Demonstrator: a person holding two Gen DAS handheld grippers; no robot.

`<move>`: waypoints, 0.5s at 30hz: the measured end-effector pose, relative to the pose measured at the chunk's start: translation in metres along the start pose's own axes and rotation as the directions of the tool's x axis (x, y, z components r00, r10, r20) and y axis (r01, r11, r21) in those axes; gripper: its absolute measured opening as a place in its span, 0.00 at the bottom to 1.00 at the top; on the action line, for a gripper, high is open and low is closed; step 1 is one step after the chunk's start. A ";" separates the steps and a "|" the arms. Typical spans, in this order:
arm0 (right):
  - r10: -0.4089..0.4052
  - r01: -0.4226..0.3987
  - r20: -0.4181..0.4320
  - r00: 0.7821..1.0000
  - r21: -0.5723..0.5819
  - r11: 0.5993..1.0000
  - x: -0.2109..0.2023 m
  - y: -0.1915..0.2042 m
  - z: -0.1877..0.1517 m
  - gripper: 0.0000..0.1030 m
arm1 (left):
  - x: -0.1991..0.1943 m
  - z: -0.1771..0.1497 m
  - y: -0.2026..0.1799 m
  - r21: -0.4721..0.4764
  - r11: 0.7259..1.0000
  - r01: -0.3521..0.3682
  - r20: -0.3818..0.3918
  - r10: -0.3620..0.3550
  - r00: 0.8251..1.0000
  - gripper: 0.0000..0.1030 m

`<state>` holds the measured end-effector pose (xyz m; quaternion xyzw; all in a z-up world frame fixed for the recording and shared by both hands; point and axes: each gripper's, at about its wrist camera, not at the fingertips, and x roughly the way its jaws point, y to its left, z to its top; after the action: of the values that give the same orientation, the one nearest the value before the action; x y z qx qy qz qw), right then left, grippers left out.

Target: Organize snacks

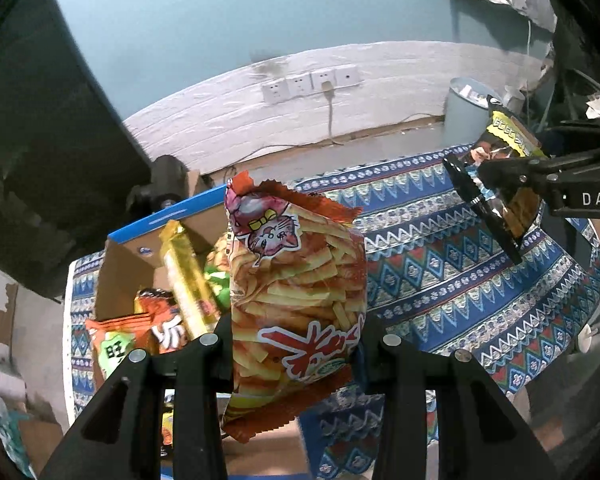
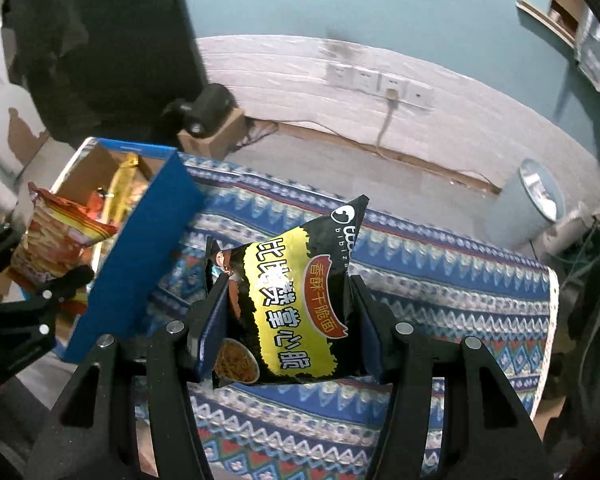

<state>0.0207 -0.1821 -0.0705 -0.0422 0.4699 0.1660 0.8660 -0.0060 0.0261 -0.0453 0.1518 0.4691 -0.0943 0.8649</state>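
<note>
Here both fingers pinch the orange bag (right's black packet).

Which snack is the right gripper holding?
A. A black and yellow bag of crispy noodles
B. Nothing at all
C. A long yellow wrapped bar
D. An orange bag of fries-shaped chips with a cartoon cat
A: the right gripper is shut on the black and yellow noodle bag above the patterned tablecloth; the cat chip bag is in the left gripper.

The left gripper is held clamped, both fingers pressed inward. The right gripper is likewise kept closed, raised alongside.
</note>
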 end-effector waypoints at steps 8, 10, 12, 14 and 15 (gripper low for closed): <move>0.053 -0.053 0.002 0.999 -0.064 0.997 0.007 0.047 0.019 0.55 | -0.007 -0.015 0.032 -0.045 0.998 -0.037 0.015 0.037 0.999 0.39; 0.063 -0.063 0.002 0.998 -0.076 0.995 0.009 0.056 0.023 0.55 | -0.008 -0.019 0.042 -0.065 0.997 -0.047 0.017 0.049 0.999 0.39; 0.075 -0.075 0.002 0.997 -0.094 0.993 0.012 0.069 0.029 0.55 | -0.008 -0.023 0.053 -0.089 0.995 -0.054 0.012 0.055 0.998 0.39; 0.084 -0.084 0.001 0.996 -0.112 0.990 0.014 0.081 0.034 0.55 | -0.007 -0.027 0.065 -0.113 0.992 -0.059 0.004 0.060 0.998 0.39; 0.090 -0.089 -0.001 0.996 -0.122 0.988 0.016 0.088 0.037 0.55 | -0.007 -0.030 0.071 -0.128 0.990 -0.065 0.002 0.066 0.998 0.39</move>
<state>0.0295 -0.0868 -0.0556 -0.0736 0.4583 0.2333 0.8545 -0.0113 0.1031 -0.0422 0.1110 0.4663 -0.0362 0.8769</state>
